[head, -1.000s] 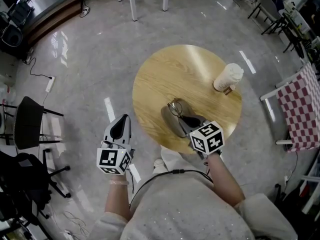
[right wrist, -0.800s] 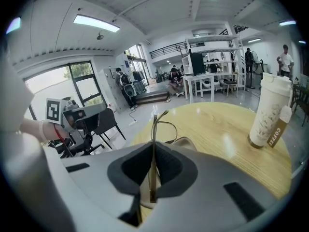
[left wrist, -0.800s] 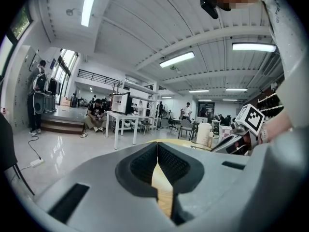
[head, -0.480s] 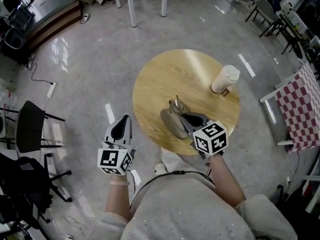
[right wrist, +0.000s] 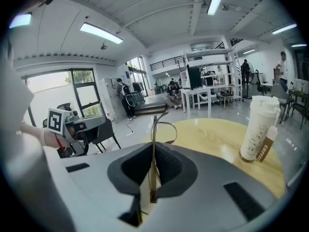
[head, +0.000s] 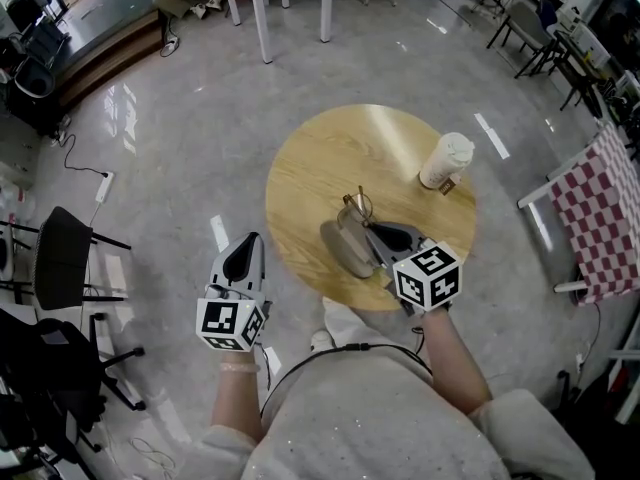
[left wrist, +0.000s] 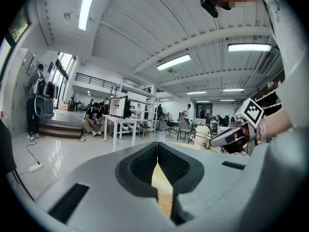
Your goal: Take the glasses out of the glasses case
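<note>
Round light-wood table [head: 330, 158] on glossy grey floor. Right gripper [head: 380, 246] over near table edge, angled downward; jaws clamped on thin wire-frame glasses [head: 353, 206], which stand edge-up just over open grey oval glasses case [head: 342, 250]. Left gripper [head: 247, 240] off table at left, roughly level, jaws together, nothing between. Pale lidded cup [head: 445, 160] at far right

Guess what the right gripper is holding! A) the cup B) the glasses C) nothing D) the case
B: the right gripper has its fingers pinched on the thin frame of the glasses, while the cup stands apart on the table.
</note>
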A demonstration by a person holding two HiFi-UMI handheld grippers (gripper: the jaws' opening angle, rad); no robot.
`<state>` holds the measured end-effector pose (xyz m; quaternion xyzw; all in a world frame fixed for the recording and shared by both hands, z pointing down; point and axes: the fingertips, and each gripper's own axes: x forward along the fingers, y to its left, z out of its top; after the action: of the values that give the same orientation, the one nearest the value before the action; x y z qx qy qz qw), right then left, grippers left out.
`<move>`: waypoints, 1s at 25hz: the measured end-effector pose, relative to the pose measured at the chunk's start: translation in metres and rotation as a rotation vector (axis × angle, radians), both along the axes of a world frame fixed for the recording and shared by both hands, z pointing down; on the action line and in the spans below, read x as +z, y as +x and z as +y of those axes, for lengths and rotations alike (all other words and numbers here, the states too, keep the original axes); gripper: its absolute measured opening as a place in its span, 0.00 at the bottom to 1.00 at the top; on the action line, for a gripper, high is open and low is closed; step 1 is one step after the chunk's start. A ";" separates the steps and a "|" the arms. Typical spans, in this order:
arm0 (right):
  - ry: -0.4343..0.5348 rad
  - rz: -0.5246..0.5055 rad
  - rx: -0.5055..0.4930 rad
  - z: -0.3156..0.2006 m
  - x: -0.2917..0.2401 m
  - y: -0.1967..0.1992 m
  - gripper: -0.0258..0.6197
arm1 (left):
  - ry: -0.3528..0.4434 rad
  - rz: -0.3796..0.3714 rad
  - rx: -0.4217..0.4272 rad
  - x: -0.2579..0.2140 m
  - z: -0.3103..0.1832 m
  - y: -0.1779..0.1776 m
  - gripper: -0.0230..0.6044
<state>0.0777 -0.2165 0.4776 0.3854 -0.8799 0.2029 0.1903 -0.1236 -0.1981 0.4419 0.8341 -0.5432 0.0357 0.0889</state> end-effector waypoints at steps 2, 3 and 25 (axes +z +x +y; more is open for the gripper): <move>0.019 -0.009 0.003 0.000 -0.004 0.000 0.07 | 0.003 -0.001 -0.001 -0.001 0.000 -0.001 0.04; 0.027 -0.010 0.006 0.000 -0.006 0.001 0.07 | 0.006 -0.002 -0.001 -0.002 0.001 -0.001 0.04; 0.170 -0.049 0.070 0.017 -0.045 0.015 0.07 | 0.066 -0.005 0.011 -0.026 0.014 -0.009 0.04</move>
<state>0.0930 -0.2000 0.4322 0.4257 -0.8842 0.1433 0.1278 -0.1325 -0.1837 0.4160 0.8393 -0.5399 0.0205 0.0599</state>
